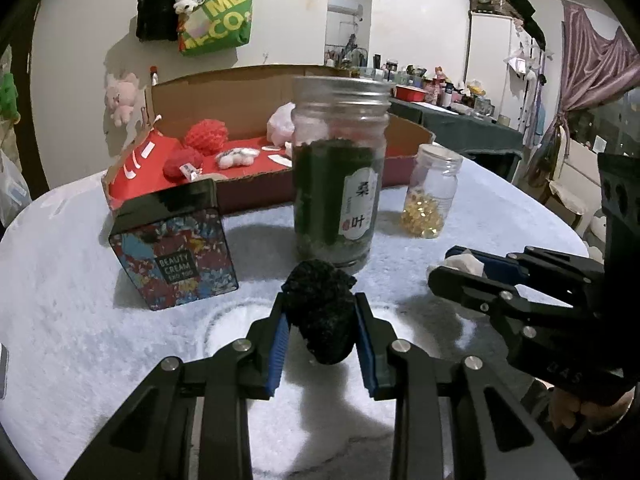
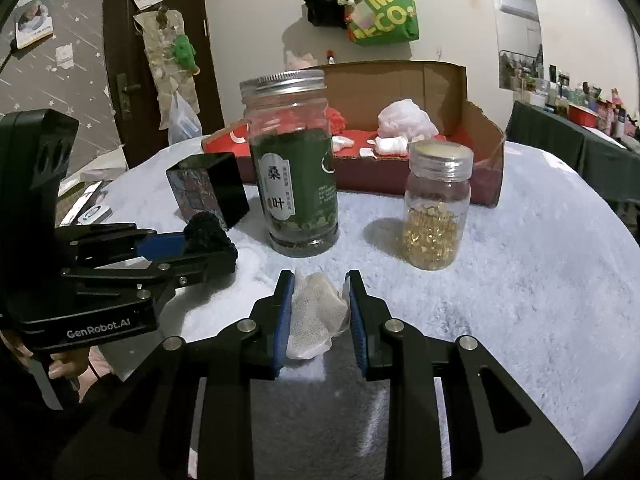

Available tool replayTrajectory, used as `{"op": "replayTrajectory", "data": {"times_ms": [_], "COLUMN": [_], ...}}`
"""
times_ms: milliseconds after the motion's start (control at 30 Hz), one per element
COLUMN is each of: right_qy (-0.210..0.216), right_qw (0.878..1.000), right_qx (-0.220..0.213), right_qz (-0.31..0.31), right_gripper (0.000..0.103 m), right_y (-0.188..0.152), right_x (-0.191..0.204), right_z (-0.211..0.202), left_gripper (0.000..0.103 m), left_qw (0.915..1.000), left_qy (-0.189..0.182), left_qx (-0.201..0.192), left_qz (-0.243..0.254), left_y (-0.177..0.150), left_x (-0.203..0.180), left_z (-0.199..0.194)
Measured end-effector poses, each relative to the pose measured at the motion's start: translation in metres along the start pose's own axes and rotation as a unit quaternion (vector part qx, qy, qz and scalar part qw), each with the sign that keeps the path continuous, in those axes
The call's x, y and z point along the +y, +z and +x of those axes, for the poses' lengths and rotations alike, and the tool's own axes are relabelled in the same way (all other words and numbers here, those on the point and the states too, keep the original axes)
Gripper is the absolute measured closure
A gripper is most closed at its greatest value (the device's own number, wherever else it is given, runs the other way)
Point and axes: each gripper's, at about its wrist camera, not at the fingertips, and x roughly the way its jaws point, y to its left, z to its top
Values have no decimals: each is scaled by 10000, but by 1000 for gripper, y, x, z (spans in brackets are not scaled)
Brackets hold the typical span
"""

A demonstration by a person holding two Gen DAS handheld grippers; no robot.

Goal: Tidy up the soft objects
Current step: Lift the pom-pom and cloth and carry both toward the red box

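The left hand-held gripper is clamped on a black sponge and the right hand-held gripper on a white mesh pad, both near the surface's front edge. The box sits at the far edge behind 2 jars; a carry could likely knock them, or the soft pad could slip.

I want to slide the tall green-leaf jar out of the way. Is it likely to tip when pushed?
Probably, if pushed high. The tall jar is narrow for its height, and the fuzzy tablecloth would likely drag at its base rather than let it glide. Its dark leaves fill only the lower part, so its weight probably sits fairly low, which helps. A low push looks safer.
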Motion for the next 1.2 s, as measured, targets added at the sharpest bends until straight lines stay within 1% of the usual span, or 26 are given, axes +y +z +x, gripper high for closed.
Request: {"op": "replayTrajectory", "data": {"times_ms": [400,633,900,1067,1200], "right_qy": [10,-89,-280,-387,-425], "right_qw": [9998,9998,9992,9986,9983], "right_qx": [45,17,-174,-290,-340], "right_qz": [184,170,211,223,222], "right_gripper": [78,78,78,78,78], "right_y": [0,4,25,43,59], "right_x": [-9,-11,-23,-34,-43], "right_z": [-1,-5,-18,-21,-20], "left_gripper": [71,71,71,71,71], "left_qw": [10000,9997,9987,9983,9985], "left_qy": [74,163,334,397,380], "left_qx": [-12,-140,-344,-387,-377], "left_qz": [-64,-102,-187,-201,-146], "left_y": [-3,1,19,34,49], "left_x": [4,10,25,35,42], "left_z": [-3,-17,-35,-36,-33]}}
